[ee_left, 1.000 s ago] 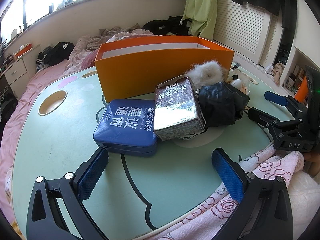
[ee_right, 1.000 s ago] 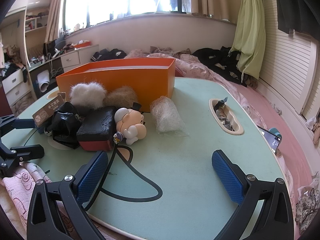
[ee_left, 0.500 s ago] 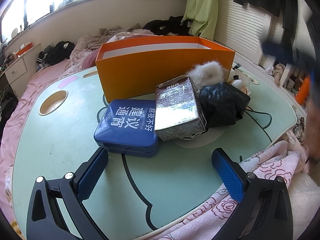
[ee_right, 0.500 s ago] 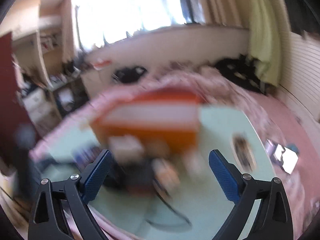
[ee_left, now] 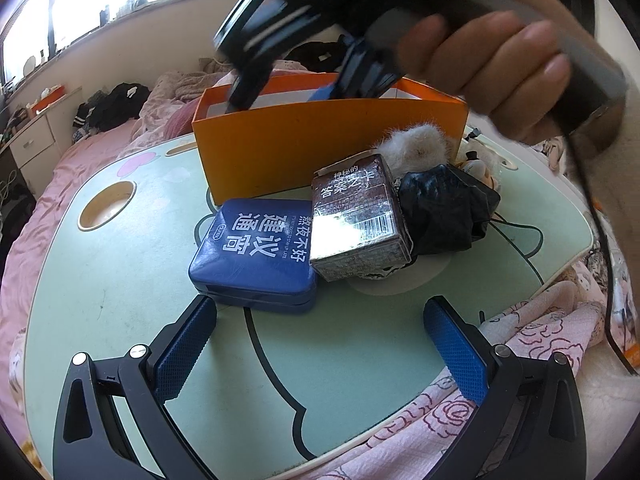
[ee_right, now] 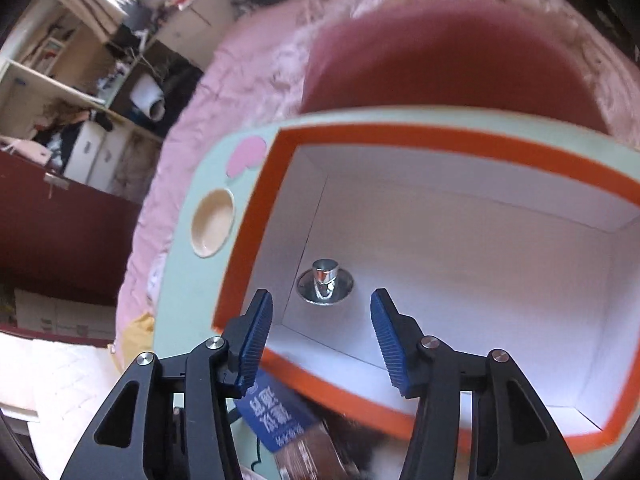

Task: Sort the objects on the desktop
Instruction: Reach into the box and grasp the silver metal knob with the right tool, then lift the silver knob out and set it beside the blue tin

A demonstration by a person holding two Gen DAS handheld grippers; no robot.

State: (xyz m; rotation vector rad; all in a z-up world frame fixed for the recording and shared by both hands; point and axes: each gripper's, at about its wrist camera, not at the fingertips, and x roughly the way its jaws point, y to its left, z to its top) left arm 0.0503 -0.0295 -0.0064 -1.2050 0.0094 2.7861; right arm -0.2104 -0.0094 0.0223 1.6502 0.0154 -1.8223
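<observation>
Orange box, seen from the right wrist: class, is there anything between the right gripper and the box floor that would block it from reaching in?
Nothing visible blocks it. The right gripper, jaws closing on nothing, hangs above the open orange box. Only a small shiny metal piece lies on the white floor, near the corner.

Left gripper [ee_left: 320,356] low, fingers spread wide, right gripper [ee_right: 321,344] pointing steeply down, fingers closing, nothing between.

I read: blue case [ee_left: 256,256] lid "熬夜不好 建议通宵", upside-down to cam. Brown box [ee_left: 358,216]: "神秘的 答案之书", barcode digits illegible.
</observation>
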